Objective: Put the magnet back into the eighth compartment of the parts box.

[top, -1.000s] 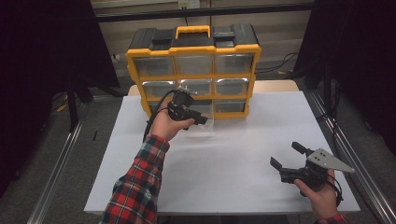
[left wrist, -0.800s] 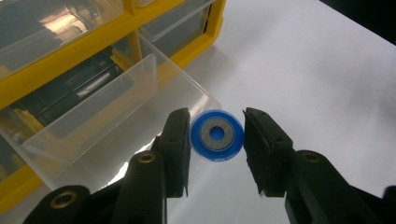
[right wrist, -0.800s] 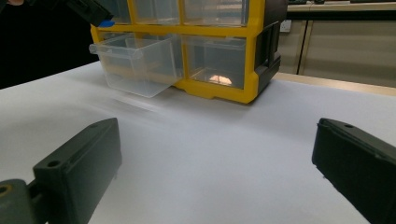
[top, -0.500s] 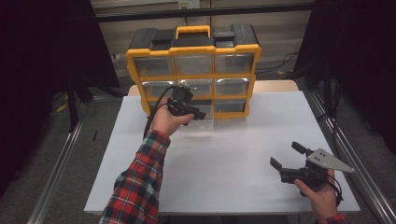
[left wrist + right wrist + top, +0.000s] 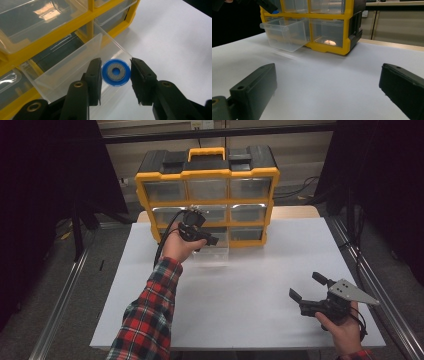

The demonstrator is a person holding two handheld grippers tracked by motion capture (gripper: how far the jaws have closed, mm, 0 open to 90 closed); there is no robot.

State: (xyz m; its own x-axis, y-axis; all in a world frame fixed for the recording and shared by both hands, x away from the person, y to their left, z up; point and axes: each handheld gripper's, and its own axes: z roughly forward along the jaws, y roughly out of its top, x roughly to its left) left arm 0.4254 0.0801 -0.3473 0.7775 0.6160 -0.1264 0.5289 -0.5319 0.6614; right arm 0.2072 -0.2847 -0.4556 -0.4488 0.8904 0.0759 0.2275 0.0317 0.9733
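Note:
A blue disc with a grey ring and a centre hole [image 5: 116, 72] sits between the pads of my left gripper [image 5: 116, 76], which is shut on it. The disc hangs over a clear plastic drawer [image 5: 75, 62] pulled out of the bottom row of a yellow and black organizer [image 5: 207, 175]. From above, the left gripper [image 5: 212, 241] is just over that drawer [image 5: 212, 256]. My right gripper [image 5: 306, 286] rests near the table's front right, open, with nothing between its jaws [image 5: 327, 82]. The right gripper view shows the pulled-out drawer [image 5: 284, 32] and a bit of the blue disc [image 5: 275, 11].
The organizer stands at the back of the white table [image 5: 250, 270] with several clear drawers closed. One bottom-row drawer [image 5: 327, 32] holds a small pale object. Metal rails [image 5: 365, 270] run along the table's sides, and dark curtains hang at left and right.

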